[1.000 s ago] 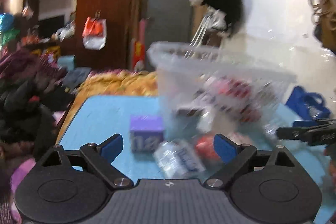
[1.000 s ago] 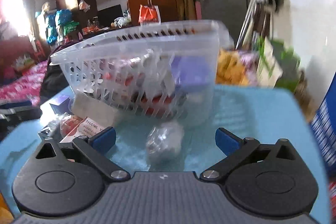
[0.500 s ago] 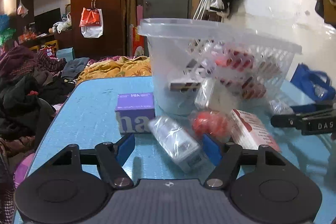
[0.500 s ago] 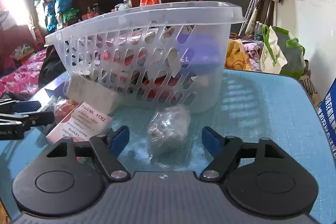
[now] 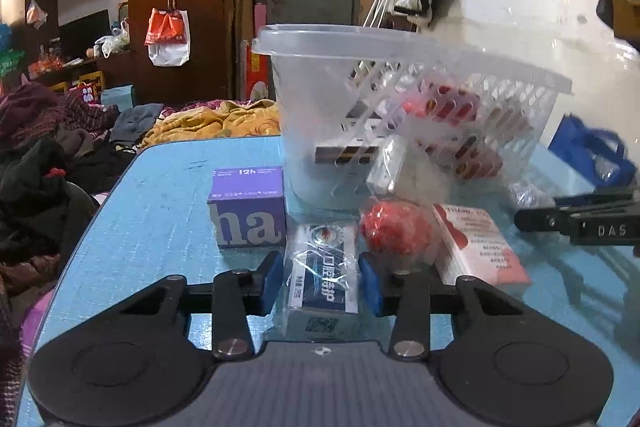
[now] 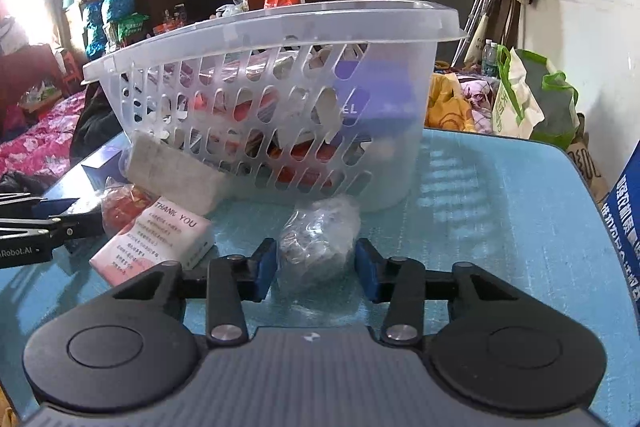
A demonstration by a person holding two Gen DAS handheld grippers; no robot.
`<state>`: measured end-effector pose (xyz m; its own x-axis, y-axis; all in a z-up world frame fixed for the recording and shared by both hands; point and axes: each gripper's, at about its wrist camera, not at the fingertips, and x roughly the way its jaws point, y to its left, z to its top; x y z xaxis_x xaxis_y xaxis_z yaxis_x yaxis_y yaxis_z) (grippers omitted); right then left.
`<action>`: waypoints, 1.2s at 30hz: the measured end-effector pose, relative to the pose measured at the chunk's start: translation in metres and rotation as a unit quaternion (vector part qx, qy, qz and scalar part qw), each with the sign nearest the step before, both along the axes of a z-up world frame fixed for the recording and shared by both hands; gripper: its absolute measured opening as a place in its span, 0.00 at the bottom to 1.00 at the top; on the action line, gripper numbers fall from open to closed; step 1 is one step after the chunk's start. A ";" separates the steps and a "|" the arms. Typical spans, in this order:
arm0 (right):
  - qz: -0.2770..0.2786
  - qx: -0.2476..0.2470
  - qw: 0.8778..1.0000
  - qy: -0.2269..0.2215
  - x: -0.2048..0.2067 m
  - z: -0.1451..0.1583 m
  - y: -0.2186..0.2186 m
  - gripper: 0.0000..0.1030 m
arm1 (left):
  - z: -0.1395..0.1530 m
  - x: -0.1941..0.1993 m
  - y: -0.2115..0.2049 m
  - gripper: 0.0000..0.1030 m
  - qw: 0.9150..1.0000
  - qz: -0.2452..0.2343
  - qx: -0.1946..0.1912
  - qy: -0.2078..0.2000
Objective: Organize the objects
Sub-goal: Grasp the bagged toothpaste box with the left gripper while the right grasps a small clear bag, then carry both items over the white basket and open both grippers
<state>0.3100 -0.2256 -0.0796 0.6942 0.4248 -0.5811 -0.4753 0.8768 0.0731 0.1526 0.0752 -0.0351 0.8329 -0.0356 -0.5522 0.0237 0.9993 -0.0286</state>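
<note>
Left tool: jaws closing round a blue-and-white box in clear wrap – both blue pads sit right against its sides, low centre of the left wrist view.
Right tool: clamped on a crinkly clear-wrapped bundle, a pad on each side, lower centre of the right wrist view.
Basket: translucent plastic, slotted walls, middle of the frame just behind the bundle; red and purple packs show through its walls.
Purple box: on the worktop, left of the basket and just beyond the left pad, white letters facing us.
Red wrapped ball: right of the wrapped box, close by the right pad – I cannot tell whether they touch.
Thank-you card: pink and white, flat on the blue worktop, lower left of the right wrist view.
Far side: the left tool pokes in at the left edge of the right wrist view.
</note>
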 end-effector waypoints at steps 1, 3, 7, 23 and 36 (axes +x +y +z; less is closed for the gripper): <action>0.000 -0.002 1.000 -0.001 0.000 0.000 0.000 0.45 | 0.001 -0.002 0.000 0.45 1.000 0.004 0.001 -0.007; 0.000 0.003 1.000 0.002 0.001 0.000 -0.001 0.45 | 0.002 -0.006 0.001 0.45 1.000 0.010 -0.001 -0.014; 0.002 0.015 1.000 0.010 0.003 -0.001 -0.004 0.49 | 0.004 -0.012 -0.001 0.45 0.999 0.021 0.010 -0.031; 0.004 0.031 0.998 -0.047 -0.019 0.011 -0.008 0.44 | 0.017 -0.034 0.005 0.41 0.997 0.013 -0.022 -0.067; 0.016 0.091 0.980 -0.174 -0.051 0.113 -0.011 0.45 | 0.120 -0.017 -0.021 0.41 0.986 -0.027 -0.039 -0.162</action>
